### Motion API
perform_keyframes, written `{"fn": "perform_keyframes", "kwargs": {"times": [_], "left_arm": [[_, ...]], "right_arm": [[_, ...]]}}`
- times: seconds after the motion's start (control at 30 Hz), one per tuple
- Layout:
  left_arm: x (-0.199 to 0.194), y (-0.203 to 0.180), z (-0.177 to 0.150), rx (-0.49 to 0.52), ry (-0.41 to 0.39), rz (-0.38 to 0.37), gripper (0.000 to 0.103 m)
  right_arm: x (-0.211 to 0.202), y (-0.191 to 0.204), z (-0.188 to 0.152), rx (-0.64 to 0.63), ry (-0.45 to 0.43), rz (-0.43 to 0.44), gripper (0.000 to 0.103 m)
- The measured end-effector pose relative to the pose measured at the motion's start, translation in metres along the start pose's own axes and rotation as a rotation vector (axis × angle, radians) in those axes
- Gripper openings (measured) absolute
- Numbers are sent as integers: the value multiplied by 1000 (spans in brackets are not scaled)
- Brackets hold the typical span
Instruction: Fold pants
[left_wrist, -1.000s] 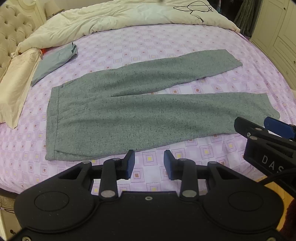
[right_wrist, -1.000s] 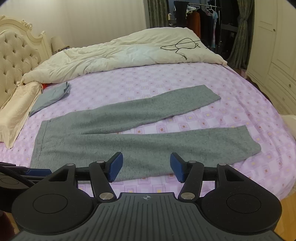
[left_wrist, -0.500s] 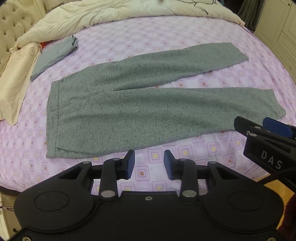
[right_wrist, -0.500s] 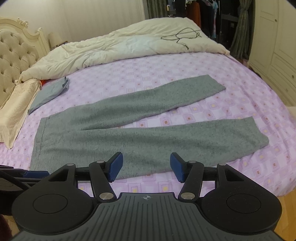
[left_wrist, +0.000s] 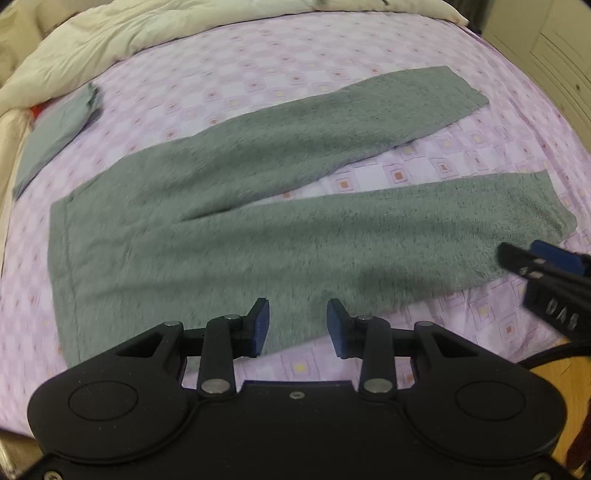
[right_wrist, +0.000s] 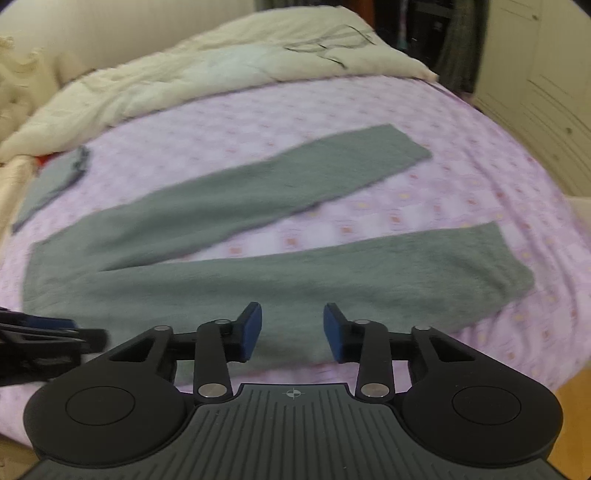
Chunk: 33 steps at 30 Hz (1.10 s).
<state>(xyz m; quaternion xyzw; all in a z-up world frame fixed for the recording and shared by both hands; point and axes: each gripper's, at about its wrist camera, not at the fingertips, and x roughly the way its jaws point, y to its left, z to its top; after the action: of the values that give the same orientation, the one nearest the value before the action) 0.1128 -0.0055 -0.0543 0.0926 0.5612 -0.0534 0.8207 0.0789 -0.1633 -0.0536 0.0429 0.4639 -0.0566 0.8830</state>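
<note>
Grey knit pants (left_wrist: 229, 236) lie flat on the purple patterned bed, waistband at the left, both legs spread apart toward the right. They also show in the right wrist view (right_wrist: 258, 280). My left gripper (left_wrist: 297, 326) is open and empty, hovering over the near edge of the near leg. My right gripper (right_wrist: 292, 330) is open and empty over the same near edge, further right. The right gripper's side shows at the right of the left wrist view (left_wrist: 543, 269), near the near leg's cuff.
A cream duvet (right_wrist: 221, 66) is piled at the far side of the bed. A folded grey-blue cloth (left_wrist: 55, 136) lies at the far left beside a cream pillow. White cupboards (right_wrist: 546, 92) stand to the right. Wooden floor (right_wrist: 576, 398) shows past the bed's near edge.
Both grippers have moved forward and down toward the bed, so the pants appear larger and their near edge now sits between the fingers. Jaws stay open.
</note>
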Motion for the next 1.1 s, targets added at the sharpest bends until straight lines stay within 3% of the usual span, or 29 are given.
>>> {"fn": "perform_keyframes", "kwargs": {"times": [0.2,0.43,0.77,1.03,1.07,1.1], "left_arm": [[22,-12,14,41,49,-8,45],[43,-25,25,-46,117,41,45],[45,-69,36,-174,187,125,45],[42,-94,46,-213,219,146,45],[42,-95,46,-219,220,150,45],[42,-96,46,-226,222,153,45]], "right_arm": [[22,-56,11,2,-19,-132,36],[73,-156,46,-3,12,-217,36],[165,-260,81,-74,94,-148,37],[201,-291,80,-56,165,34,38],[202,-291,81,-47,176,37,37],[202,-291,83,-38,191,45,22]]}}
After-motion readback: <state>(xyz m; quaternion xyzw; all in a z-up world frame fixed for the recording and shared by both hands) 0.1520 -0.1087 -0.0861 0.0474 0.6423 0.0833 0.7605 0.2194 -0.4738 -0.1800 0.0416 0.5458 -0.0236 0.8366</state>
